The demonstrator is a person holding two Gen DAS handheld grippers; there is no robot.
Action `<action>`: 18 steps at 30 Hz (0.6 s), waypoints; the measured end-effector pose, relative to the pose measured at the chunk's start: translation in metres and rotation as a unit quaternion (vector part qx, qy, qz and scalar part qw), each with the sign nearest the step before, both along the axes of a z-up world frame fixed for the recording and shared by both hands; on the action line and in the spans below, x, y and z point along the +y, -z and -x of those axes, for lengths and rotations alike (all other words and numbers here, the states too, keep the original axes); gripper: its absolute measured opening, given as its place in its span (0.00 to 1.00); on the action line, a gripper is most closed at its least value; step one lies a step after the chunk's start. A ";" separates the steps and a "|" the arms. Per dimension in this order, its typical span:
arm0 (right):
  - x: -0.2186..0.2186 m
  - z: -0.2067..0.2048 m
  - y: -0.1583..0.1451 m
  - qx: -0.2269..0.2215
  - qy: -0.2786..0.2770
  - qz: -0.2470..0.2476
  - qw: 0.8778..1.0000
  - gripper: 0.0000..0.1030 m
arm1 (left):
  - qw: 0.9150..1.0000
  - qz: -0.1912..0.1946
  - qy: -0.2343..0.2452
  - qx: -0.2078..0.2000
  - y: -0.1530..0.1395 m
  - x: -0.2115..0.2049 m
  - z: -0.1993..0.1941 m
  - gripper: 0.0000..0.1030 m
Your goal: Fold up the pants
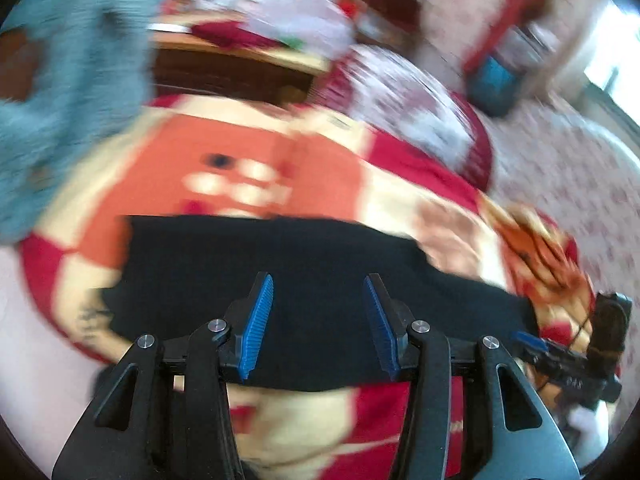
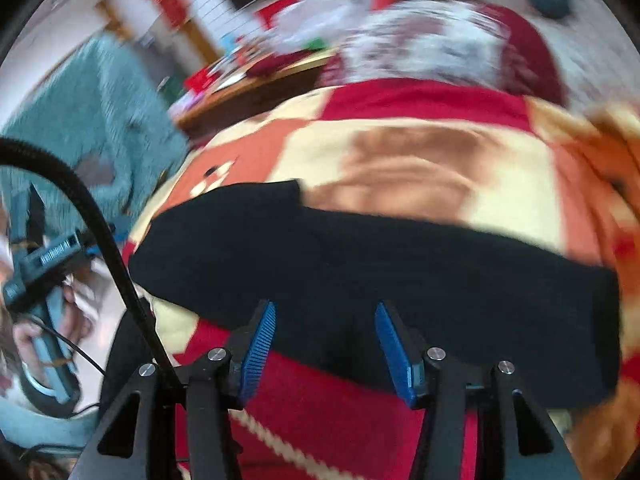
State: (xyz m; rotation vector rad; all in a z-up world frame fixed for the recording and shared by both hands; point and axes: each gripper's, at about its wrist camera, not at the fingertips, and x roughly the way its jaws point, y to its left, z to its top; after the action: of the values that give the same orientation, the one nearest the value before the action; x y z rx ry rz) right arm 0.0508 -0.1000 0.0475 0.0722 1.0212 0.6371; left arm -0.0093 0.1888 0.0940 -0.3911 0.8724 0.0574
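Black pants (image 1: 280, 280) lie folded in a long flat band on a red, cream and orange patterned blanket (image 1: 240, 152). My left gripper (image 1: 319, 282) hangs over the near part of the band, its blue pads (image 1: 258, 324) apart with nothing gripped between them. In the right wrist view the same pants (image 2: 360, 256) stretch across the blanket (image 2: 400, 152). My right gripper (image 2: 325, 310) is open above their near edge, and its pads (image 2: 394, 350) hold no cloth. The right gripper (image 1: 532, 340) shows at the band's right end in the left view, and the left gripper (image 2: 90, 246) shows at the left in the right view.
A teal fuzzy cloth (image 1: 72, 80) lies at the left of the blanket. A wooden shelf (image 1: 240, 52) with red and white items stands behind. A patterned pillow (image 1: 408, 96) rests at the blanket's far side. A black cable (image 2: 80, 192) arcs past the right gripper.
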 end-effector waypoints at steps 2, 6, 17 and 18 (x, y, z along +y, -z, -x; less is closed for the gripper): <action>-0.035 0.007 0.005 0.017 0.048 0.004 0.999 0.50 | 0.999 0.004 0.052 0.013 0.004 -0.030 -0.020 0.45; -0.093 0.013 0.018 0.047 0.146 0.020 0.988 0.50 | 0.989 -0.003 0.145 0.026 0.011 -0.089 -0.054 0.45; -0.132 -0.001 0.047 0.106 0.213 0.013 0.971 0.56 | 0.937 0.012 0.342 0.064 0.033 -0.209 -0.141 0.60; -0.135 -0.003 0.048 0.103 0.220 0.006 0.970 0.56 | 0.934 0.013 0.350 0.069 0.034 -0.216 -0.147 0.60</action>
State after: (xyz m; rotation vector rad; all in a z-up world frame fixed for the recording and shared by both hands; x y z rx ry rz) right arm 0.0538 -0.2349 -0.0003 0.3508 1.1629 0.2200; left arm 0.1374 -0.0272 0.0597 -0.0813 1.1111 -0.5932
